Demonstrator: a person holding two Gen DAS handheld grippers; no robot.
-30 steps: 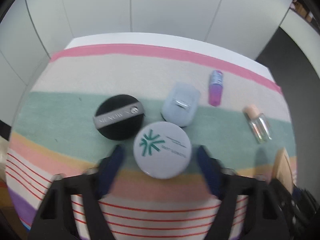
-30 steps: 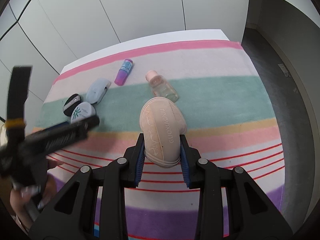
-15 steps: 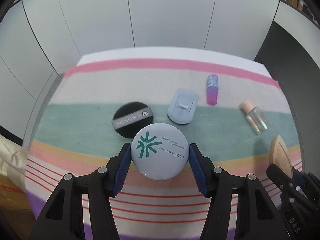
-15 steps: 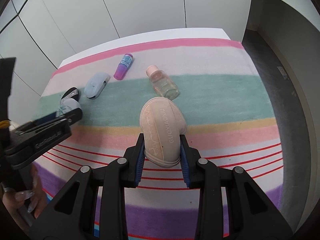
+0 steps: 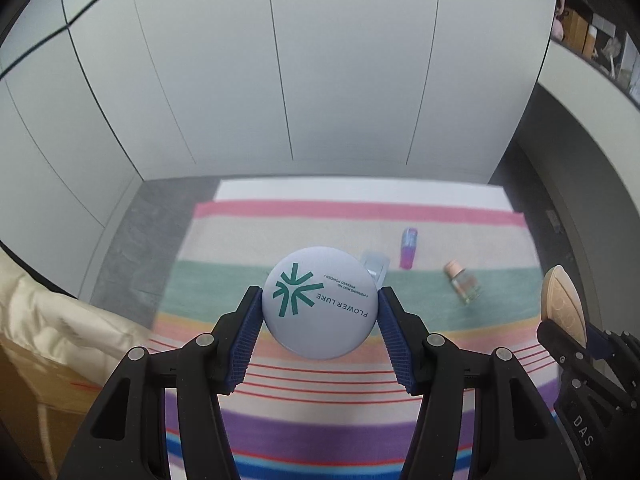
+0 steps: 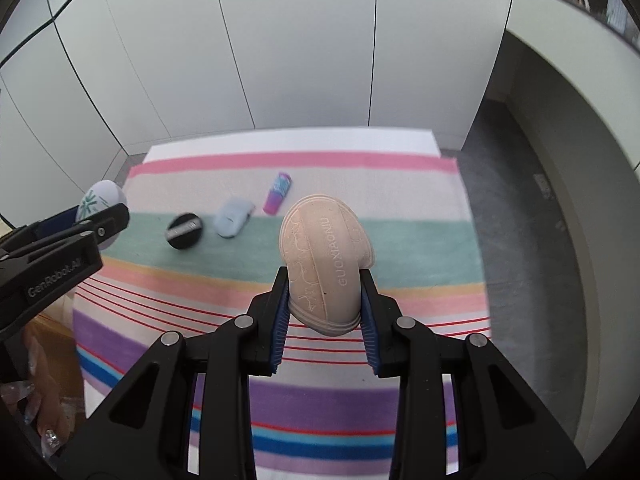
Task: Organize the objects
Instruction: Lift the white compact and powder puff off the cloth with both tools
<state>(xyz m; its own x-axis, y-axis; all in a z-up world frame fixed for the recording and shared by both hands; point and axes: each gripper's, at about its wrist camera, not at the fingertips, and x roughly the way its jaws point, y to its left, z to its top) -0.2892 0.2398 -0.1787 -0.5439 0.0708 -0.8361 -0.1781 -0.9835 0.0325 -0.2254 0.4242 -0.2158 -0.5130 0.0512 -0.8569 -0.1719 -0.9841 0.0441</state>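
My left gripper (image 5: 319, 312) is shut on a round pale-blue powder compact (image 5: 319, 303) with a teal star logo, held high above the striped cloth (image 5: 304, 432). That compact (image 6: 101, 204) and the left gripper (image 6: 94, 222) also show at the left edge of the right wrist view. My right gripper (image 6: 325, 292) is shut on a beige shell-shaped case (image 6: 326, 264), lifted off the cloth (image 6: 360, 400); the case (image 5: 562, 304) appears at the right edge of the left wrist view.
On the green stripe lie a black round compact (image 6: 185, 230) and a light-blue case (image 6: 234, 221). A purple tube (image 6: 277, 198) lies behind them. A small clear bottle with a peach cap (image 5: 462, 282) rests to the right. A hand (image 6: 40, 420) shows at bottom left. White wall panels stand behind.
Both grippers have risen well above the cloth with their objects. The left one closed on the pale-blue compact and lifted it off the cloth; the items left lying there look smaller and farther away.
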